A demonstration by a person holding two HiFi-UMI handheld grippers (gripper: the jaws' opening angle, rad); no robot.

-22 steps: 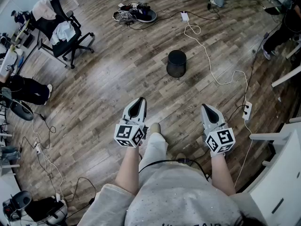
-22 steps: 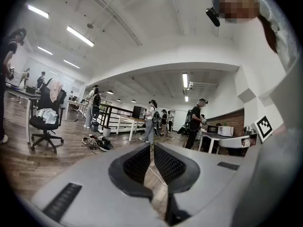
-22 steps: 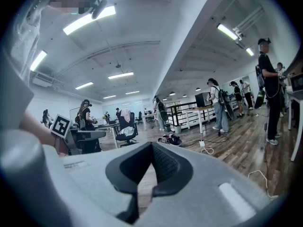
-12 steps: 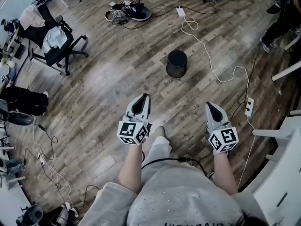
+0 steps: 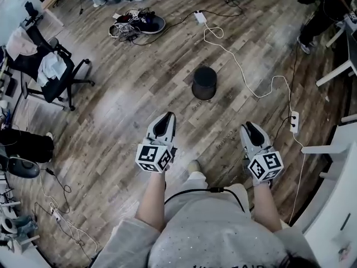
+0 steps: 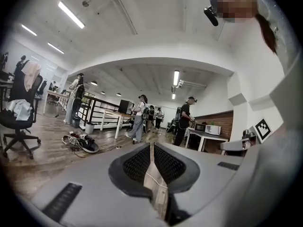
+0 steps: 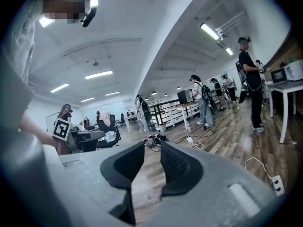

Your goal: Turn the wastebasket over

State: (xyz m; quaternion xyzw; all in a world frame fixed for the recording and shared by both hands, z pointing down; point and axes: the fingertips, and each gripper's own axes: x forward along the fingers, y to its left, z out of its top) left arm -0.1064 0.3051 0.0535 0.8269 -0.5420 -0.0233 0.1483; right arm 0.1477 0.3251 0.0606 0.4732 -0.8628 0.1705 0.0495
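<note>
A black round wastebasket (image 5: pixel 204 82) stands on the wood floor ahead of me, its flat closed end facing up. Neither gripper touches it; it is out of sight in both gripper views. My left gripper (image 5: pixel 165 116) is held level at waist height, short of the basket and to its left, with its jaws shut on nothing (image 6: pixel 151 148). My right gripper (image 5: pixel 249 126) is held out to the basket's near right. Its jaws (image 7: pixel 152 148) stand apart with nothing between them.
A white cable (image 5: pixel 245 82) snakes across the floor right of the basket to a power strip (image 5: pixel 294 121). An office chair (image 5: pixel 53 68) stands at left, shoes and cords (image 5: pixel 138 23) lie at the back, and white desks (image 5: pixel 329 149) line the right. People stand at far desks.
The person has stepped forward and the view has shifted, so the chair and shoes slid left. Both grippers stay held out in front with their jaws as before.
</note>
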